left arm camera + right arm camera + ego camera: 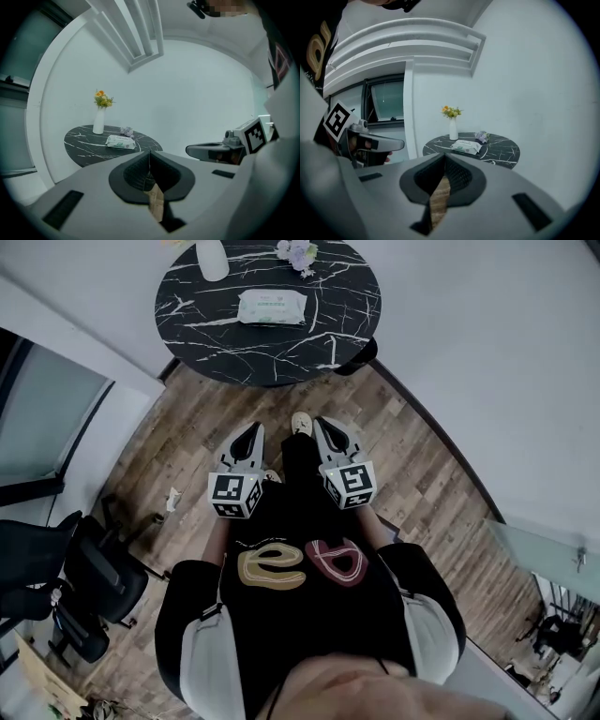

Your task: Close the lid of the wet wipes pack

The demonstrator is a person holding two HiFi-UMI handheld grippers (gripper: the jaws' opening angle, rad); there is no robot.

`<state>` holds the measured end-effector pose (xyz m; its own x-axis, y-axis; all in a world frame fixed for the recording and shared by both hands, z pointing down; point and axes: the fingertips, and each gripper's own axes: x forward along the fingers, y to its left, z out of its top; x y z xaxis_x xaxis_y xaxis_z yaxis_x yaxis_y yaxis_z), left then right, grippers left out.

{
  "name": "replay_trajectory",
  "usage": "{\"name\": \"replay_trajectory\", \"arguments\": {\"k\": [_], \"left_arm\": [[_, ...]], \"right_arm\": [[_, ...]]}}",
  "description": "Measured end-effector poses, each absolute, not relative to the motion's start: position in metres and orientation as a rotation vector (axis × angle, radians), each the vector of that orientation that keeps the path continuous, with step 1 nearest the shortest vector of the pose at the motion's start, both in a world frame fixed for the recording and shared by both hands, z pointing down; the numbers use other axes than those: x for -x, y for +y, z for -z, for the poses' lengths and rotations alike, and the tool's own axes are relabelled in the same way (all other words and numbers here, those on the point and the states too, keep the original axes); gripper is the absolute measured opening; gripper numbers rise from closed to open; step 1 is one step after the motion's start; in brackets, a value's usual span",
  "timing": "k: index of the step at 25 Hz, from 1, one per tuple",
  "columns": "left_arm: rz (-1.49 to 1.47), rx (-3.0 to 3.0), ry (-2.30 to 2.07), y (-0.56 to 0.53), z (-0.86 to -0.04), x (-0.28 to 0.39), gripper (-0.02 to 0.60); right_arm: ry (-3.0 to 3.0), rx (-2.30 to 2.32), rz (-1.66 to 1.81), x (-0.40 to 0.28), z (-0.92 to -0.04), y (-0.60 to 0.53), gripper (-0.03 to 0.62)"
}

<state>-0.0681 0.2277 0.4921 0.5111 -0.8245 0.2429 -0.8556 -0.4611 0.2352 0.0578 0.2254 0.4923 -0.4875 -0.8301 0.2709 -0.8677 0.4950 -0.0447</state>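
Pack of wet wipes [272,307] lies well ahead on the table [216,352], long axis crosswise; my left gripper [251,430] and right gripper [325,426], both closed empty, seem equally far.

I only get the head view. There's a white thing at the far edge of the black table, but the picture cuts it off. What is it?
Observer: It's a white vase, and it has yellow and orange flowers in it.
Operator: Are my two pinchers open or closed?
Observer: Both are closed. The jaws of the left gripper and of the right gripper are together, with nothing between them.
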Motion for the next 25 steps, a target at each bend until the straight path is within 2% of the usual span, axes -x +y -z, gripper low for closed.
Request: {"name": "replay_trajectory", "arguments": {"k": [25], "left_arm": [[-0.178, -2.236, -1.618, 0.037, -0.501, 0.044, 0.018]], "right_arm": [[-2.644, -1.117, -0.285, -0.068, -0.497, 0.006, 0.014]]}}
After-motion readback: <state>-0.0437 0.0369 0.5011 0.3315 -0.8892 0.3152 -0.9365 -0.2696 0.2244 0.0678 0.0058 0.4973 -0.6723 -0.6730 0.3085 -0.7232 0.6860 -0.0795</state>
